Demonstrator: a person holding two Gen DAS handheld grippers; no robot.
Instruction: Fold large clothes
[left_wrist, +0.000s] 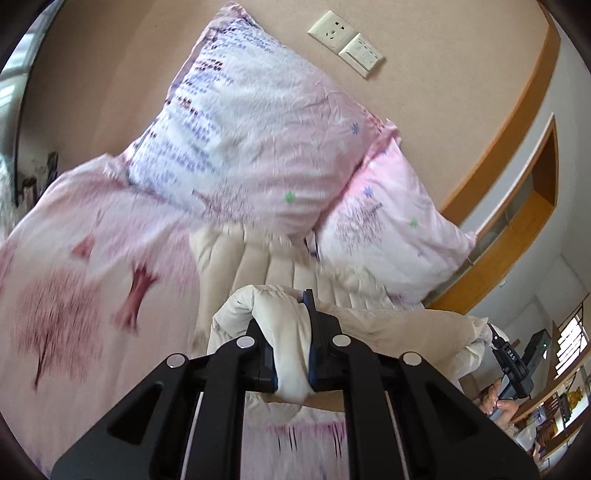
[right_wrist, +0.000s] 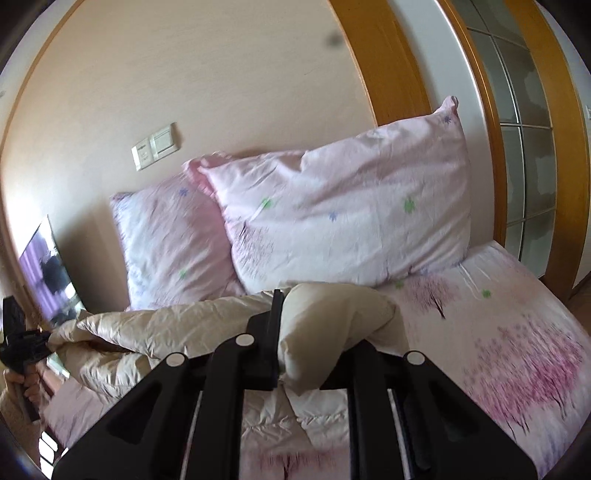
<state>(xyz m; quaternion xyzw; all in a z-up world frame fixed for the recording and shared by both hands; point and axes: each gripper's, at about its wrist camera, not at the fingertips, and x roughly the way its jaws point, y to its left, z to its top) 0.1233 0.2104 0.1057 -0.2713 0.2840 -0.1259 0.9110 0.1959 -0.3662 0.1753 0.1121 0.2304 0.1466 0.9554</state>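
— Left claw: what has it got?
— It is clenched on a bunched fold of the cream jacket, the padded cloth squeezed between both fingers.
— And the right claw?
— Also gripping the jacket; a puffy cream lump bulges out between its fingers. From the left view, the right claw shows small at the far end of the cloth, with a hand on its handle.
— Where does the jacket lie?
— On the bed, stretched between the two claws, its quilted part spread just in front of the pillows. The held edge is lifted off the pink tree-print sheet.
— What sits behind?
— Two pink pillows lean on the beige wall, one overlapping the other. A socket and switch are on the wall above them. A wooden-framed glass door stands beside the bed in the right view.
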